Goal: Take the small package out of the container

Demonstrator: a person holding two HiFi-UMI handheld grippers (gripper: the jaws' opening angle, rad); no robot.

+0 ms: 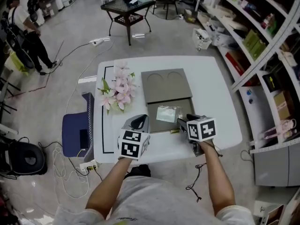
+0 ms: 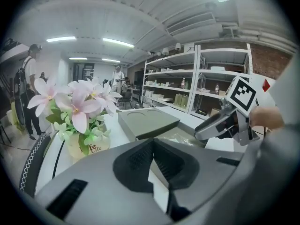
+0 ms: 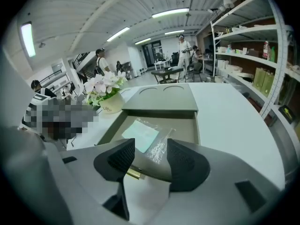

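Observation:
The container is a flat grey box on the white table, with its drawer pulled out toward me. In the drawer lies the small package, a clear plastic bag with a pale green card. My right gripper hovers at the drawer's near right corner. Its jaws stand open with nothing between them, and the package lies just beyond the tips. My left gripper stays at the drawer's near left edge, shut and empty. From the left gripper view, the box is ahead and the right gripper is to its right.
A pot of pink flowers stands to the left of the box. A brass knob sticks out of the drawer front. Shelving lines the right side, a blue chair sits at the table's left, and a person stands far left.

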